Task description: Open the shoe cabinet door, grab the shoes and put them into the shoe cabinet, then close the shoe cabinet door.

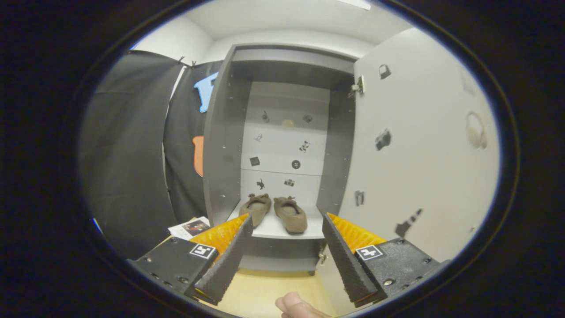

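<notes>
A grey shoe cabinet (pixel 223 145) stands ahead with its door (pixel 419 150) swung open to the right. Two brown shoes (pixel 276 211) lie side by side on the cabinet's bottom shelf (pixel 273 229), toes toward me. My gripper (pixel 287 218) is open, its fingers spread wide just in front of the shelf edge, with nothing between them. The shoes sit just beyond the fingertips.
The open door's inner face carries small dark stickers and stands close beside the right finger. A black cloth wall hangs to the left of the cabinet. A printed paper (pixel 190 227) lies on the light wooden floor (pixel 265 291) by the cabinet's left foot. A fingertip (pixel 293 304) shows below.
</notes>
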Motion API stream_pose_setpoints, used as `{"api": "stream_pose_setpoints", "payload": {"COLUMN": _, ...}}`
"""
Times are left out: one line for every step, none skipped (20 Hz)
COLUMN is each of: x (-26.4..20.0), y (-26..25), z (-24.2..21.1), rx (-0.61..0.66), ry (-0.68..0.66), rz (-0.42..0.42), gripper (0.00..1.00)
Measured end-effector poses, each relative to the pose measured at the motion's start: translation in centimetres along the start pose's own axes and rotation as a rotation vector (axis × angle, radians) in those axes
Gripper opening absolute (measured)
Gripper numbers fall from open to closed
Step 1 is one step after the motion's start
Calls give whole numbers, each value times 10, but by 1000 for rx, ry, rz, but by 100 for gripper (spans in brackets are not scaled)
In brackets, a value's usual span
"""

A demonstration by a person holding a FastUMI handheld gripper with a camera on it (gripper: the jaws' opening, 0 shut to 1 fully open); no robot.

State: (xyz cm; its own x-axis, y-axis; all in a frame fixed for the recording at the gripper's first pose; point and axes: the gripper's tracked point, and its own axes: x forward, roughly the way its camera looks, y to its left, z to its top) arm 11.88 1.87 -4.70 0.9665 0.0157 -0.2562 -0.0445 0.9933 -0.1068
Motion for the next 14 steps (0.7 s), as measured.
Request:
{"api": "stream_pose_setpoints", "payload": {"x": -16, "y": -11, "z": 7, "rx": -3, "ry": -14, "rz": -25, "gripper": 100}}
{"api": "stream_pose_setpoints", "payload": {"x": -35, "y": -24, "z": 13, "rx": -8, "ry": -24, "rz": -54, "gripper": 100}}
{"api": "stream_pose_setpoints", "payload": {"x": -53, "y": -34, "z": 20, "rx": -11, "ry": -32, "rz": -73, "gripper": 100}}
{"api": "stream_pose_setpoints", "payload": {"x": -70, "y": -44, "z": 28, "rx": -13, "ry": -42, "rz": -84, "gripper": 100}}
{"api": "stream_pose_setpoints", "payload": {"x": -86, "y": -55, "z": 34, "rx": -13, "ry": -55, "rz": -99, "gripper": 100}}
{"api": "stream_pose_setpoints", "payload": {"x": -98, "y": -69, "z": 40, "rx": -14, "ry": -69, "rz": -117, "gripper": 100}}
{"api": "stream_pose_setpoints", "payload": {"x": -115, "y": -82, "z": 46, "rx": -18, "ry": -90, "rz": -133, "gripper": 100}}
{"api": "stream_pose_setpoints", "payload": {"x": -130, "y": -97, "z": 53, "rx": -21, "ry": -116, "rz": -152, "gripper": 100}}
{"api": "stream_pose_setpoints", "payload": {"x": -144, "y": -112, "z": 57, "rx": -30, "ry": -141, "rz": -174, "gripper": 100}}
{"api": "stream_pose_setpoints", "payload": {"x": -155, "y": -127, "z": 59, "rx": -38, "ry": -162, "rz": -191, "gripper": 100}}
{"api": "stream_pose_setpoints", "payload": {"x": -166, "y": -138, "z": 60, "rx": -38, "ry": -180, "rz": -201, "gripper": 100}}
{"api": "stream_pose_setpoints", "payload": {"x": -177, "y": -149, "z": 61, "rx": -27, "ry": -191, "rz": -202, "gripper": 100}}
{"api": "stream_pose_setpoints", "payload": {"x": -187, "y": -158, "z": 61, "rx": -8, "ry": -197, "rz": -199, "gripper": 100}}
{"api": "stream_pose_setpoints", "payload": {"x": -195, "y": -169, "z": 60, "rx": 8, "ry": -203, "rz": -194, "gripper": 100}}
